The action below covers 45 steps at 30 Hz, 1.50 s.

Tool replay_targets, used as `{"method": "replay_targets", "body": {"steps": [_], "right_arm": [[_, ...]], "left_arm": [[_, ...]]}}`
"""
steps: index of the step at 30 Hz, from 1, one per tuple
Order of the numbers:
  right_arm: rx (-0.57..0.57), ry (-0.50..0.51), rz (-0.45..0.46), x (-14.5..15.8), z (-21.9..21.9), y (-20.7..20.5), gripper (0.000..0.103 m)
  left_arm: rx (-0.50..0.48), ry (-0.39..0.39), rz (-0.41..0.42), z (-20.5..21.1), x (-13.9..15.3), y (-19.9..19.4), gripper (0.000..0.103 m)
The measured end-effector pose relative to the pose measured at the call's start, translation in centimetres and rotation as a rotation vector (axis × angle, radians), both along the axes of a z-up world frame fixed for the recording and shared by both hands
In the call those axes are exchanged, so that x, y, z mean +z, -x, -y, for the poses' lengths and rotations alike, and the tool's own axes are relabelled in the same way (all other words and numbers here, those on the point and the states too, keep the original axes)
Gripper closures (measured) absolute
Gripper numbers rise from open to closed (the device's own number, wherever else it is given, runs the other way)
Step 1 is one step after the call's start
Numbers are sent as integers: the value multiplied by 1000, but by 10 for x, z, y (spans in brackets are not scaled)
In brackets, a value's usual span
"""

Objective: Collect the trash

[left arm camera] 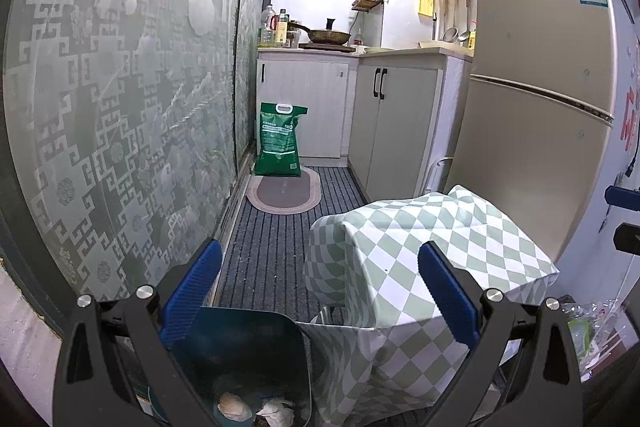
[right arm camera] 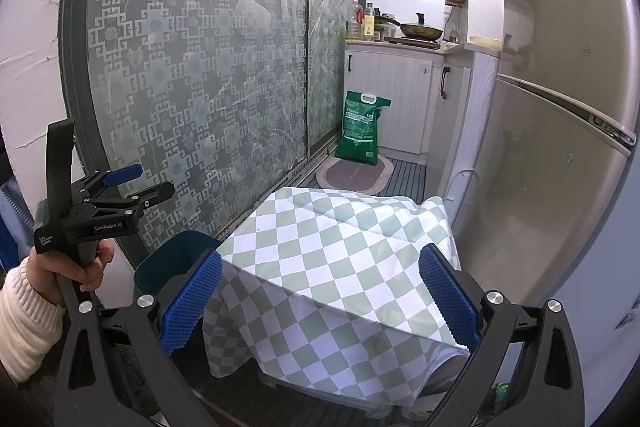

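Narrow kitchen aisle, seen along both tools. I hold the left gripper (left arm camera: 320,291) with its jaws spread wide and nothing between them; the right gripper (right arm camera: 320,297) is likewise wide open and empty.

The dark teal trash bin (left arm camera: 244,359) sits at the lower centre of the left wrist view, directly under the left jaws and slightly to the picture's left. Inside it lie crumpled paper scraps (left arm camera: 256,409), at the bottom edge of the frame. In the right wrist view only the bin's rim shows at lower left, just beside the checkered tablecloth (right arm camera: 336,267) draped over a low worktop. I judge the left gripper nearer the bin; the right one hangs over the cloth.

The relation that matters: the bin lies below and close in front of the left jaws, its mouth facing up toward the camera.

Hidden or unclear: the bin's base is cut off by the frame; the cloth hides whatever stands beneath it. Clear plastic wrapping (left arm camera: 592,323) at the lower right of the left view may be loose trash, but the gripper partly blocks it and I cannot identify it.
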State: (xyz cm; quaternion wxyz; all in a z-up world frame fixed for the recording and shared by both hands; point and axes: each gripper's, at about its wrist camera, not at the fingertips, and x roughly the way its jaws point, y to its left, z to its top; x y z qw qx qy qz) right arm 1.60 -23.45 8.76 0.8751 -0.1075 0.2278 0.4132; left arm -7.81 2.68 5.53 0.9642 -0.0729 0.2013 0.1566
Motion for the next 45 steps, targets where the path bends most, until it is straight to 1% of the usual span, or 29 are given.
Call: {"method": "replay_targets", "body": {"steps": [11, 23, 34, 45], "right_arm": [[0, 6, 0, -2, -1, 2, 3], [3, 6, -4, -3, -3, 1, 3], [2, 13, -8, -6, -4, 1, 3], [7, 20, -12, -9, -5, 2, 3]], "left_arm": [[17, 7, -15, -2, -1, 0, 3], [53, 2, -71, -5, -5, -3, 3], [75, 24, -124, -8, -9, -7, 3], [106, 24, -170, -11, -14, -10, 3]]}}
